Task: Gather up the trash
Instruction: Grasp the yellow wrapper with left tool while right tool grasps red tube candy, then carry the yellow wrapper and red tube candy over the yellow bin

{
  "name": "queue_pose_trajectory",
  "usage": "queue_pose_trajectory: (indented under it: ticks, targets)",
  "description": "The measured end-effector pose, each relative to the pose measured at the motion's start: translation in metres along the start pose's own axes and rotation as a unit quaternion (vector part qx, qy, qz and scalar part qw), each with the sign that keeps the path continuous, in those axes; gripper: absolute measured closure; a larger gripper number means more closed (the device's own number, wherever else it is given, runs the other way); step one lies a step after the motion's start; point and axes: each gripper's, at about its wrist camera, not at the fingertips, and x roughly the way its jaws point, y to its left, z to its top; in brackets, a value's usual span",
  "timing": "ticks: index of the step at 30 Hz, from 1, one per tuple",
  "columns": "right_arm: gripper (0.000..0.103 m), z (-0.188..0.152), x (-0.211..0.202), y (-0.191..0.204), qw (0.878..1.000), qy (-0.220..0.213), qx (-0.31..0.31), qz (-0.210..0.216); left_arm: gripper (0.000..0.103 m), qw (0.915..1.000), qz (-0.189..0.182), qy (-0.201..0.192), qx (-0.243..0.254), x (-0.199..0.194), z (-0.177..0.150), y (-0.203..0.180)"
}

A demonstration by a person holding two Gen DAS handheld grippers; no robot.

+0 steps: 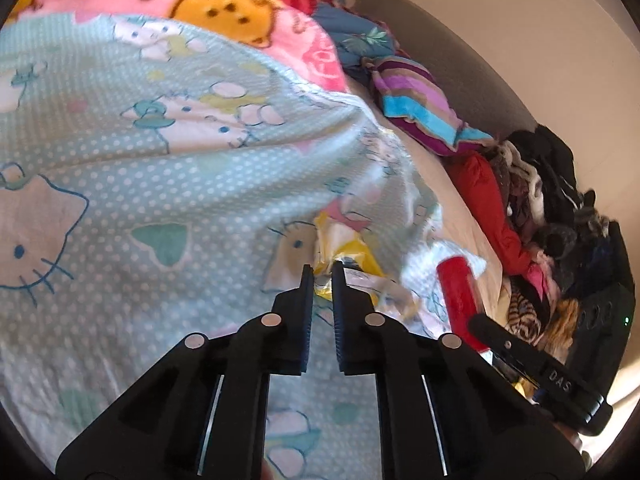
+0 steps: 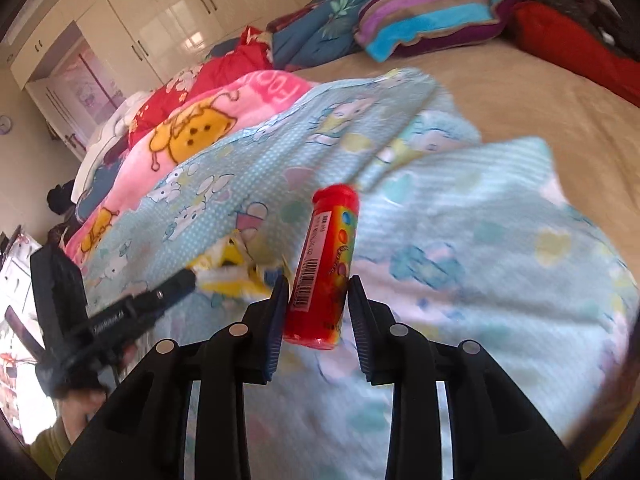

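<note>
a: the yellow wrapper (image 1: 340, 252) by the red tube (image 2: 324, 264), readable?
b: no, blurred, partly behind the left gripper (image 1: 322, 270).
a: and the tube's base?
b: smeared; print too small.

- 2 grippers: left gripper (image 1: 322, 268), right gripper (image 2: 319, 280)
- 1 red tube (image 2: 326, 264) with a barcode label
- 1 crumpled yellow wrapper (image 1: 340, 248); could have been more than one piece, too blurred to tell
- 1 light blue cartoon-cat blanket (image 1: 160, 168)
- 1 pink blanket (image 2: 208, 120) with yellow cartoon figures
- 1 striped purple-and-blue blanket (image 2: 424, 20)
- 1 dark blue leaf-print quilt (image 2: 320, 28)
- 1 red floral quilt (image 2: 188, 92)
- 1 long red cushion (image 2: 568, 44)
- 1 pile of dark clothes (image 1: 552, 184); pieces couldn't be counted
- 1 beige bed sheet (image 2: 540, 92)
- 1 white wardrobe wall (image 2: 180, 4); door count unclear
</note>
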Motion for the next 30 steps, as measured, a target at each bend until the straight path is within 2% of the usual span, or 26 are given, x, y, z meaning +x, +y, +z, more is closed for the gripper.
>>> queue_pose_trajectory:
  ticks: [4,11,17,30]
  targets:
    - [0.076,-0.016,-0.031,-0.015,1.0,-0.016,0.02,-0.003,0.1,0.9997,-0.007,-0.008,0.023,-0.013,-0.006,-0.02]
    - [0.077,-0.033,-0.074,-0.028,0.998,-0.047,0.037,-0.011,0.101,0.9953,-0.01,-0.02,0.094,-0.034,-0.022,-0.067]
    - [0.077,-0.041,-0.108,-0.04,0.996,-0.073,0.049,-0.014,0.101,0.9909,-0.04,-0.019,0.127,-0.045,-0.034,-0.105]
    - [0.077,-0.073,-0.176,-0.084,0.989,-0.11,0.086,-0.041,0.101,0.977,-0.096,0.008,0.19,-0.049,-0.073,-0.177]
